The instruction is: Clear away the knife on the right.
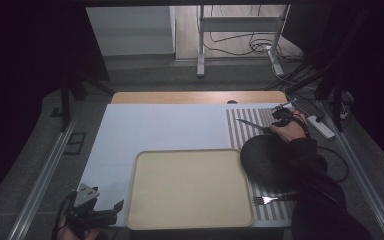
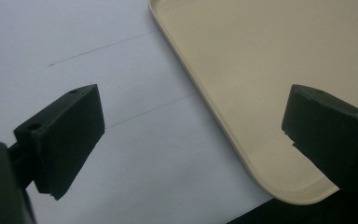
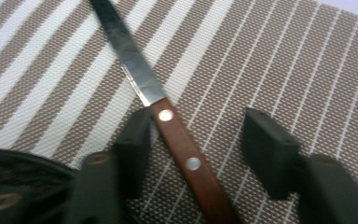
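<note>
1. 2 grippers here. The right gripper (image 3: 193,140) sits low over the striped placemat (image 3: 279,65), jaws parted around the knife (image 3: 168,126). Its wooden handle lies between them, just beside the left jaw, with a clear gap to the other, so not clamped.
2. That knife rests flat on the mat at the far right, just beyond the black plate (image 1: 267,160).
3. The left gripper (image 2: 193,135) hangs wide open and holds nothing, over the near left corner of the beige tray (image 1: 190,187).
4. 1 fork (image 1: 267,200) lies on the mat by the tray.
</note>
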Demonstrator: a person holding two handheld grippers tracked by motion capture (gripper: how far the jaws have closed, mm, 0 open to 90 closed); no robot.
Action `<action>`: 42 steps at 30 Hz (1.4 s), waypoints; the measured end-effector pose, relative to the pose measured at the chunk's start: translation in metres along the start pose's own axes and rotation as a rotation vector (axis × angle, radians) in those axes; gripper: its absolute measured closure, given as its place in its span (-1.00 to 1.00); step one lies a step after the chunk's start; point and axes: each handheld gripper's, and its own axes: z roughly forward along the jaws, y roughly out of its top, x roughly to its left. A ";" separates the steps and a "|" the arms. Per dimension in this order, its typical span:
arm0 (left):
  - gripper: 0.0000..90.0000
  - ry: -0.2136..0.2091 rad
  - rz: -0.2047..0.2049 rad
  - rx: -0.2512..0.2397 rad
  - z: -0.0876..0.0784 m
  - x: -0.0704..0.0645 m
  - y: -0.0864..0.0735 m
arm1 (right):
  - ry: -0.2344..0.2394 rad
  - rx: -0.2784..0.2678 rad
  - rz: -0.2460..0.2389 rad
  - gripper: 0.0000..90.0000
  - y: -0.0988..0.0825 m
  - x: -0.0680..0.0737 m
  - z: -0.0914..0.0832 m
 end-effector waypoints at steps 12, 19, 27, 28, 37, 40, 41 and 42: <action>-0.87 0.001 0.000 0.001 0.000 0.000 0.000 | 0.045 -0.017 -0.020 0.73 -0.002 -0.006 -0.001; -0.87 0.002 0.001 0.001 0.000 0.000 0.000 | 0.031 -0.049 -0.012 0.73 -0.004 -0.012 -0.002; -0.87 0.002 0.000 0.000 0.000 0.000 0.000 | 0.016 -0.105 0.026 0.73 -0.006 -0.024 -0.016; -0.87 0.002 0.000 0.000 0.000 0.000 0.000 | 0.023 -0.117 0.042 0.73 -0.007 -0.026 -0.020; -0.88 -0.001 -0.008 -0.003 0.000 0.001 0.000 | 0.049 -0.129 0.065 0.73 -0.007 -0.018 -0.028; -0.88 -0.001 -0.007 -0.003 0.000 0.000 0.000 | 0.048 -0.134 0.064 0.73 -0.006 -0.006 -0.033; -0.88 -0.001 -0.007 -0.004 0.000 0.000 0.000 | 0.048 -0.134 0.067 0.73 -0.006 -0.003 -0.034; -0.88 -0.001 -0.007 -0.004 0.000 0.000 0.000 | 0.051 -0.135 0.067 0.73 -0.006 -0.001 -0.034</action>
